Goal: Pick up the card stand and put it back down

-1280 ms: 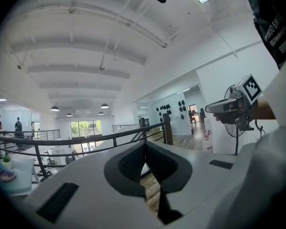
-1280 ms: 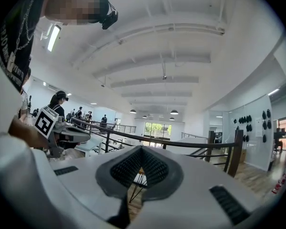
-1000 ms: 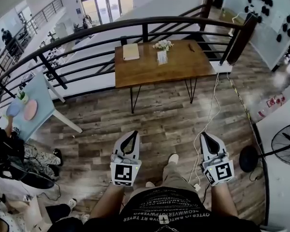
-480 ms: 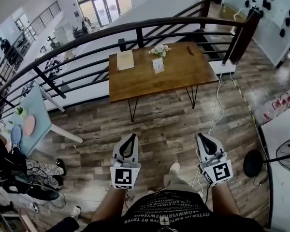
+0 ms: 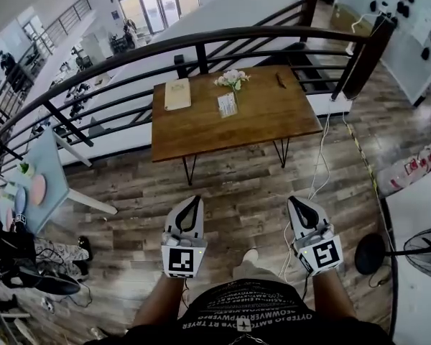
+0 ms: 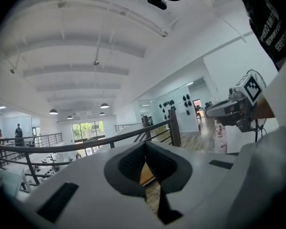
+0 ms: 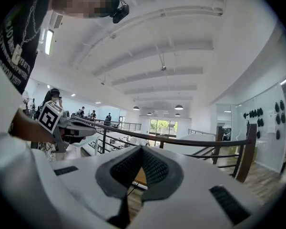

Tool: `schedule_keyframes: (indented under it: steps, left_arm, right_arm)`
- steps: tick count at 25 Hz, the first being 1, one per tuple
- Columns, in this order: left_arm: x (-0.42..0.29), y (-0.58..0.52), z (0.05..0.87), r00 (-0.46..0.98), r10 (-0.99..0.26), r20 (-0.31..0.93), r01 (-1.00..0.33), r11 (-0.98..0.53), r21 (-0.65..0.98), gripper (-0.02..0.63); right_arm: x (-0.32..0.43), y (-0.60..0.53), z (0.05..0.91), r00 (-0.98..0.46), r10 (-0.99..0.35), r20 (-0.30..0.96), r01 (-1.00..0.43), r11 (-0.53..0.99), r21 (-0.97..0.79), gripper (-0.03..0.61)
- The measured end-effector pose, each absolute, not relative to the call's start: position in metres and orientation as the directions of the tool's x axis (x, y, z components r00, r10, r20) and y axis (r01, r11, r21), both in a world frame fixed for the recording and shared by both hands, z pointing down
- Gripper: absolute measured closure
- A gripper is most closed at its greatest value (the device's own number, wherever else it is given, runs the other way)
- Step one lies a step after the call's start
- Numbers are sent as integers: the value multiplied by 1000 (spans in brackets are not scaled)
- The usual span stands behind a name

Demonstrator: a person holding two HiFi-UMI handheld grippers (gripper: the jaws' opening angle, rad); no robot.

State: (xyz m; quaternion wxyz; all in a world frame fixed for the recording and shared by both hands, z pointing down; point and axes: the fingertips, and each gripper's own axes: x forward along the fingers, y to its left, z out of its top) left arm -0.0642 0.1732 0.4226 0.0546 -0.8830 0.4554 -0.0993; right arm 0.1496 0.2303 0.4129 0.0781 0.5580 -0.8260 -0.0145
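Note:
The card stand [image 5: 228, 105], a small clear holder with a white card, stands upright on the wooden table [image 5: 258, 117] by the black railing, next to a small bunch of flowers [image 5: 232, 79]. My left gripper [image 5: 195, 198] and right gripper [image 5: 293, 200] are held low in front of the person's body, over the plank floor and well short of the table. Both are shut with nothing between their tips. In the left gripper view the left gripper [image 6: 144, 144] has its pads together, and the right gripper [image 7: 142, 148] shows the same in its own view.
A tan notebook [image 5: 177, 93] and a dark pen-like thing [image 5: 280, 80] also lie on the table. The curved black railing [image 5: 129, 52] runs behind it. A white cable [image 5: 314, 175] trails over the floor at the right, near a fan [image 5: 424, 246]. A light blue table [image 5: 36, 178] stands at the left.
The view has moved toward the table, which now sits lower and more to the left in the head view. Both grippers stay shut and held in front of the body.

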Motion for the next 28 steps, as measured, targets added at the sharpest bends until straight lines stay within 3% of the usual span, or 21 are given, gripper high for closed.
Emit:
schedule_keyframes:
  steps: [11,28]
  left_arm:
    - [-34,136,413,497,-857,138,-847,-513,-138,588]
    - [-29,114,420,480,-866,143,-851,-499,-167,588]
  right_arm:
    - [198,183,418,-429,-898,102,-896,437,80,577]
    - [189,151,419,-454,-886,94,-884,461,75,577]
